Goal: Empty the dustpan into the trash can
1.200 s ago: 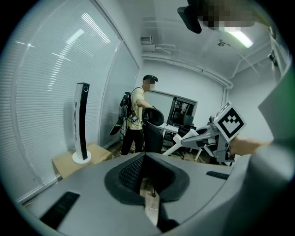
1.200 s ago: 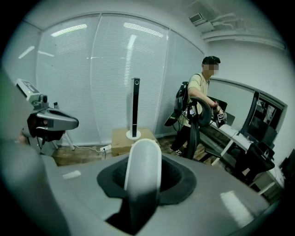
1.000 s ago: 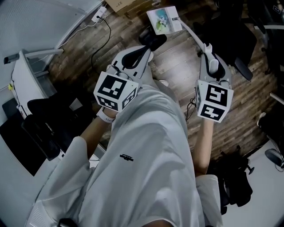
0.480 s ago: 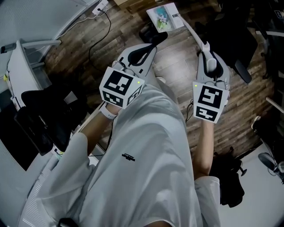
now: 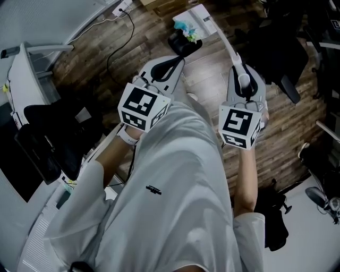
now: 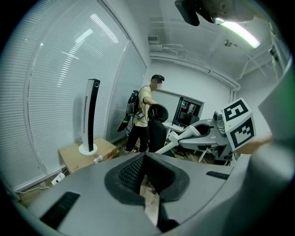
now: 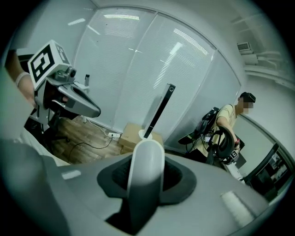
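The white dustpan [image 5: 197, 15] hangs over the wood floor at the top of the head view, with pale blue and green scraps [image 5: 187, 26] in it. Its long white handle [image 5: 226, 47] runs down into my right gripper [image 5: 238, 68], which is shut on it; in the right gripper view the handle [image 7: 145, 177] fills the gap between the pads. My left gripper [image 5: 187, 47] is held beside it on the left, its black jaws closed together with nothing between them [image 6: 145, 160]. I cannot make out a trash can in any view.
A tower fan [image 7: 159, 110] stands on a cardboard box [image 7: 133, 133] by the blinds. A person with a backpack [image 6: 145, 115] stands at a desk with chairs. A cable [image 5: 119, 42] and power strip lie on the floor; dark chairs [image 5: 48, 133] stand to the left.
My right gripper has shifted left and rolled, carrying the dustpan toward the upper left of the head view. The left gripper has barely moved.
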A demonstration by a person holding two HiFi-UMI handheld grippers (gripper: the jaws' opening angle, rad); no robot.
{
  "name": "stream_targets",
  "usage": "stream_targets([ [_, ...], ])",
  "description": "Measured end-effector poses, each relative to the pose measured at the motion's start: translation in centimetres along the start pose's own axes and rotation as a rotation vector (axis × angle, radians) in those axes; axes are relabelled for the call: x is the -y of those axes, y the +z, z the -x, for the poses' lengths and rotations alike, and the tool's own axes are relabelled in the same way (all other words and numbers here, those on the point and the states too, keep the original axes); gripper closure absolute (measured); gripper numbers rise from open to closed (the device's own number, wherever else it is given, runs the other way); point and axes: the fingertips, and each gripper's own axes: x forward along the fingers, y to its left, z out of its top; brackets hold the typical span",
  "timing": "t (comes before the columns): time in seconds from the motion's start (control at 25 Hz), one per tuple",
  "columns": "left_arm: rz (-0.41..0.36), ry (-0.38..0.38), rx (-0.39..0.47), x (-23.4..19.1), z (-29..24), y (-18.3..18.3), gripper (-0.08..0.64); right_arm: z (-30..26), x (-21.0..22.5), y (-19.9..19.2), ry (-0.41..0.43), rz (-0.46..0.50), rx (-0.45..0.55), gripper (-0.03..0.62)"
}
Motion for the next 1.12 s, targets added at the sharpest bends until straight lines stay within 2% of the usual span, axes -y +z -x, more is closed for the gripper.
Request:
stream_targets([
  [0.56, 0.021, 0.029, -0.005, -1.2, 1.5, -1.0, 0.56, 0.3, -3.7, 0.1, 0.019, 0.142, 0.021, 0.472],
  [0.92, 0.023, 0.033, -0.008, -1.0, 1.2, -1.1, 0.56, 2.3, -5.4, 1.2, 0.035, 0.266, 0.038, 0.471],
  [1.12, 0.015, 0.038, -0.033, -1.3, 0.7, -2.1, 0.56, 1.9, -6.2, 0.4, 0.054, 0.273, 0.037, 0.469],
])
